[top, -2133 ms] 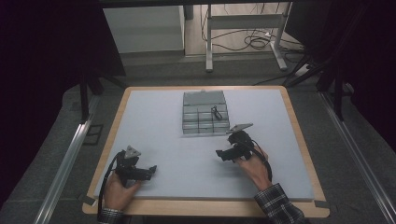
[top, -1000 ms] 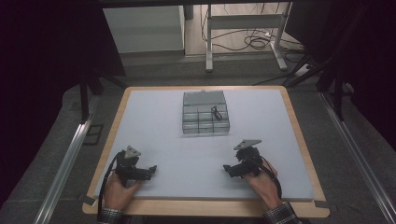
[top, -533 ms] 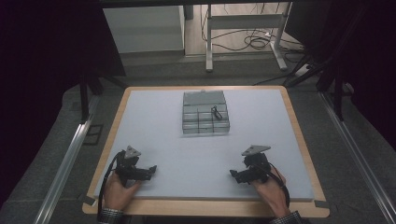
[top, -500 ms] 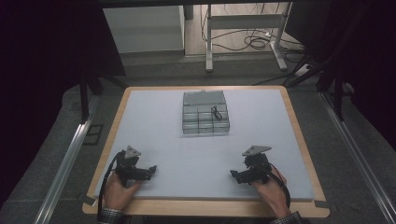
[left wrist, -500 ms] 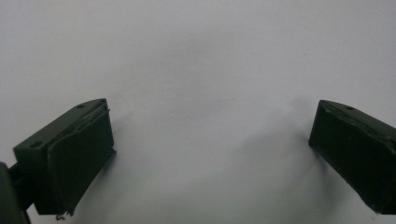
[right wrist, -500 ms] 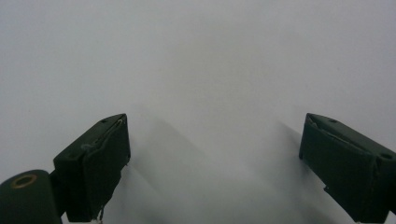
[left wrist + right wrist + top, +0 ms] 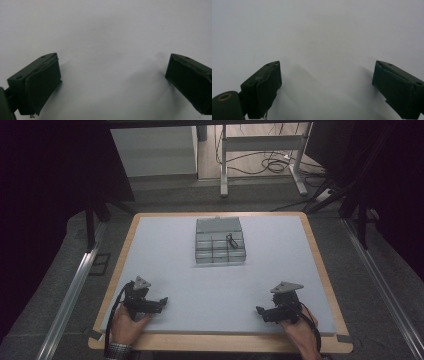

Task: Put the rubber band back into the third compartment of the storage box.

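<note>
A pale grey mat (image 7: 175,250) on a wood-rimmed table is seen. The left gripper (image 7: 161,302) is held near the mat's near left corner, the right gripper (image 7: 260,310) near its near right corner; both are spread wide on nothing. A grey compartmented plastic box (image 7: 220,240), toward the far edge, holds what may be a small black clip (image 7: 232,240).

One surface (image 7: 165,250) carries one compartmented box (image 7: 220,240) toward 12 o'clock, with one small dark item (image 7: 232,240) in a compartment on its 3 o'clock side. Two tools are present: the left tool (image 7: 162,302) at 7 o'clock and the right tool (image 7: 260,311) at 5 o'clock. Two hands hold them.
</note>
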Action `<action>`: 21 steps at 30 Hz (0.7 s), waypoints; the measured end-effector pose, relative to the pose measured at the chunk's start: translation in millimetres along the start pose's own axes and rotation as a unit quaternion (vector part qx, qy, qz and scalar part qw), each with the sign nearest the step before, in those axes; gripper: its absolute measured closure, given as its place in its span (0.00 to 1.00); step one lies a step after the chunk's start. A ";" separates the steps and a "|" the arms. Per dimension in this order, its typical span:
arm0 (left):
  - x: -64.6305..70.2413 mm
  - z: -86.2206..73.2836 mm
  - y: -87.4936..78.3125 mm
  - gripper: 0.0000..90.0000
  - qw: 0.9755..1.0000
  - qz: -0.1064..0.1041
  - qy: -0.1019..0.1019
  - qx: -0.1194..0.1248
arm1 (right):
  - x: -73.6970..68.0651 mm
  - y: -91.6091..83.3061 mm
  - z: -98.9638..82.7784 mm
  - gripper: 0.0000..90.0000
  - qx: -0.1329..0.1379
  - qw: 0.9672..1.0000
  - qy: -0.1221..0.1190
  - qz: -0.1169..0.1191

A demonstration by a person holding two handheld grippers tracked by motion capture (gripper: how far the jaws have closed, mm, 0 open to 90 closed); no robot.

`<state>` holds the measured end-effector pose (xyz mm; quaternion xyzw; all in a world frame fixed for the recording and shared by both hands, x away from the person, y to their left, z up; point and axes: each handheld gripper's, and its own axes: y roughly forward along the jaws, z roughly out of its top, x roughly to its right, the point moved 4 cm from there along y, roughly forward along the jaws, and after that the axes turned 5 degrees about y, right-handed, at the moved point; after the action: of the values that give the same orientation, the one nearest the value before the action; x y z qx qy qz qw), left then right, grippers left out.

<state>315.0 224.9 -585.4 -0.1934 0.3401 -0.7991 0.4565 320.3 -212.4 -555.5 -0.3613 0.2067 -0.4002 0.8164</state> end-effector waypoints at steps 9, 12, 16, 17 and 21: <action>0.0 0.0 0.0 0.00 1.000 0.000 0.000 0.000 | 6.8 -10.2 -18.7 0.10 0.037 0.999 0.000 -0.021; 0.0 0.0 -0.1 0.00 1.000 0.000 0.000 0.000 | 7.0 -10.2 -21.8 0.09 0.054 0.998 0.000 -0.019; 0.0 0.0 0.0 0.00 1.000 0.000 0.000 0.000 | 7.0 -9.6 -26.6 0.09 0.082 0.996 0.002 -0.020; 0.0 0.0 0.0 0.00 1.000 0.000 0.000 0.000 | 7.0 -9.8 -27.5 0.09 0.086 0.996 0.003 -0.022; 0.0 0.0 0.0 0.00 1.000 0.000 0.000 0.000 | 6.4 -9.8 -30.1 0.09 0.099 0.995 0.005 -0.025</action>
<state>315.0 224.9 -585.4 -0.1934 0.3401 -0.7991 0.4564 300.3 -234.5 -568.1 -0.2820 0.1612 -0.4409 0.8367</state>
